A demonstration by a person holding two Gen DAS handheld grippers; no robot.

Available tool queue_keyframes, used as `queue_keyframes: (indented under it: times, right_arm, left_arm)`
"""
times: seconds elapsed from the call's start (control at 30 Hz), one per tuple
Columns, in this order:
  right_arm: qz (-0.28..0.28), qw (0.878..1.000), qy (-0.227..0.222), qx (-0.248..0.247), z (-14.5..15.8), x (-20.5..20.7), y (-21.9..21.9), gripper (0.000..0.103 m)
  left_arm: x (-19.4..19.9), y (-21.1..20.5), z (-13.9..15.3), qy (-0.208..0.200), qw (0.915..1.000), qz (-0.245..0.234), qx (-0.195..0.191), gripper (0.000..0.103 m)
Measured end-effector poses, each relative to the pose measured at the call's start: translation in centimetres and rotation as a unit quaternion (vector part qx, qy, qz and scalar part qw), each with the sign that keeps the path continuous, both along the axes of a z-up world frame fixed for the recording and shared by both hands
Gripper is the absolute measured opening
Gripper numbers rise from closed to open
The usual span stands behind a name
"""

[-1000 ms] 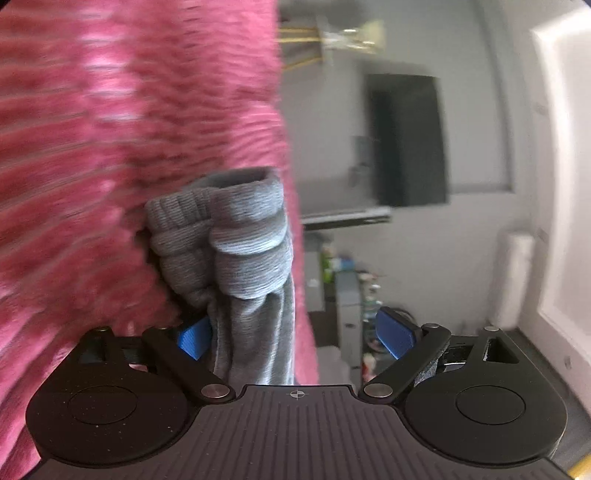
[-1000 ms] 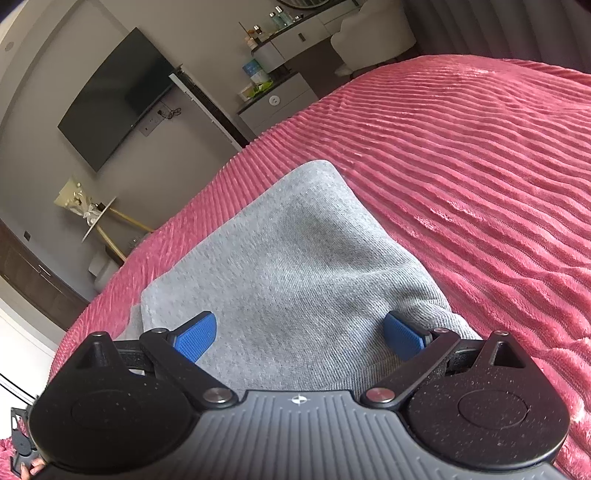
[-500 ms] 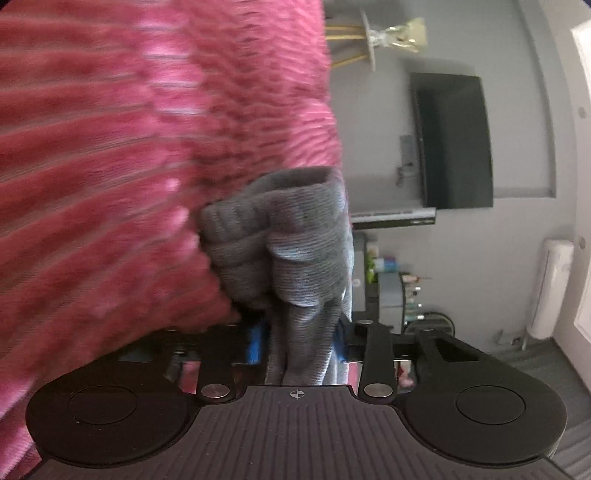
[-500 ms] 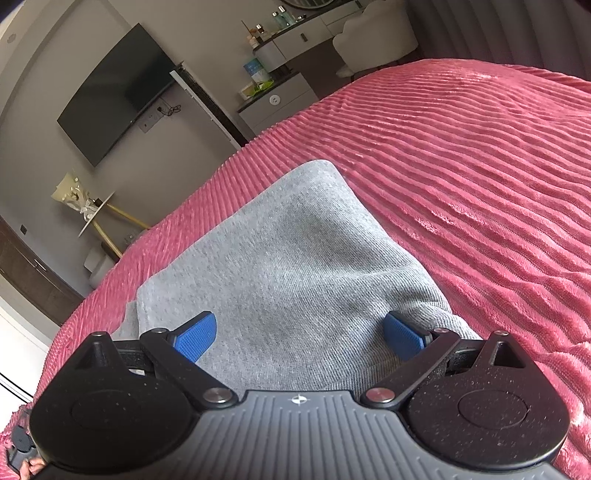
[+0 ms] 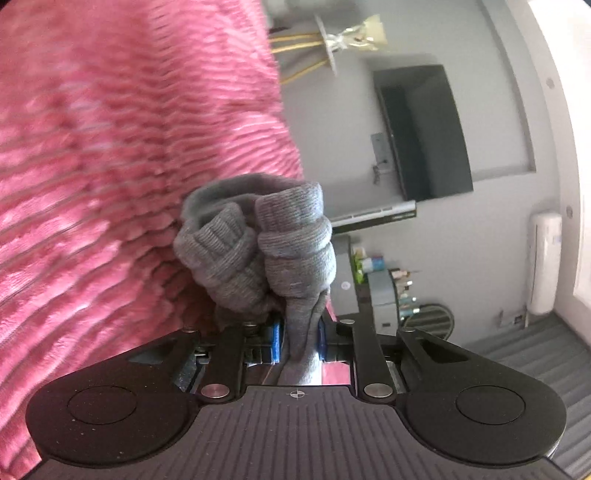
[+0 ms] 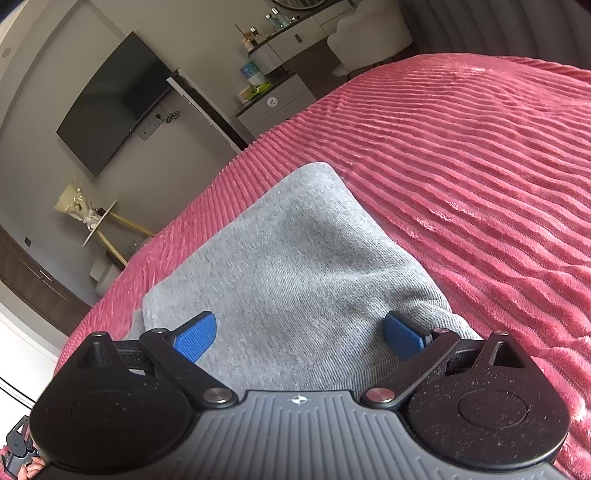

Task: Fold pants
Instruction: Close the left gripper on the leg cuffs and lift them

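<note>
The grey pants (image 6: pixel 295 258) lie folded flat on the pink ribbed bedspread (image 6: pixel 480 155). My right gripper (image 6: pixel 299 334) is open, its blue pads spread just above the near part of the pants. In the left wrist view my left gripper (image 5: pixel 299 341) is shut on the grey ribbed cuffs (image 5: pixel 258 251) of the pant legs, which bunch up beyond the blue pads beside the bedspread (image 5: pixel 110 166). This view is rolled sideways.
A wall TV (image 6: pixel 110 110), a small gold-legged side table (image 6: pixel 99 221) and a dresser with bottles (image 6: pixel 273 85) stand beyond the bed's edge. A white chair (image 6: pixel 369 33) stands at the back. The bedspread stretches wide to the right.
My left gripper has shut on the grey cuffs; it was open around them one second ago. The pants' left edge in the right view has shifted slightly. The right gripper has stayed open.
</note>
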State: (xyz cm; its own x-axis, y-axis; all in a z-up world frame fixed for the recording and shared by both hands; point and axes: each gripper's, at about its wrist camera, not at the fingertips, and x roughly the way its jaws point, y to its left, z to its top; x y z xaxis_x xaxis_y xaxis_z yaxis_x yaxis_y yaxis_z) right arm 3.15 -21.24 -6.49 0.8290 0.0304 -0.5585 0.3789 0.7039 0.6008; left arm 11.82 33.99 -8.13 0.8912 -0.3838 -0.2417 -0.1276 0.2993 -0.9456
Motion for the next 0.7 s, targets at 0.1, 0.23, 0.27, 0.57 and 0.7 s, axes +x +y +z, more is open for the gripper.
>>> queue_keyframes:
  times: [0.1, 0.23, 0.27, 0.57, 0.7]
  right_arm:
    - [-0.001, 1.000, -0.005, 0.012, 0.2, -0.3, -0.2, 0.097]
    - [-0.012, 0.999, -0.018, 0.049, 0.0, -0.9, -1.2, 0.097]
    - [-0.014, 0.998, -0.021, 0.057, -0.1, -1.1, -1.4, 0.097]
    - [-0.017, 0.997, -0.027, 0.073, -0.2, -1.3, -1.6, 0.097]
    - [-0.018, 0.996, -0.029, 0.077, -0.4, -1.3, -1.8, 0.097]
  left_arm:
    - [0.0, -0.6, 1.3, -0.012, 0.9998, -0.006, 0.011, 0.018]
    - [0.2, -0.5, 1.0, 0.017, 0.9998, 0.003, 0.004, 0.016]
    - [0.0, -0.4, 0.7, 0.019, 0.9998, 0.007, -0.002, 0.016]
    - [-0.3, -0.5, 0.9, 0.036, 0.9992, 0.016, 0.005, 0.016]
    - [-0.3, -0.5, 0.4, 0.044, 0.9988, 0.019, 0.009, 0.039]
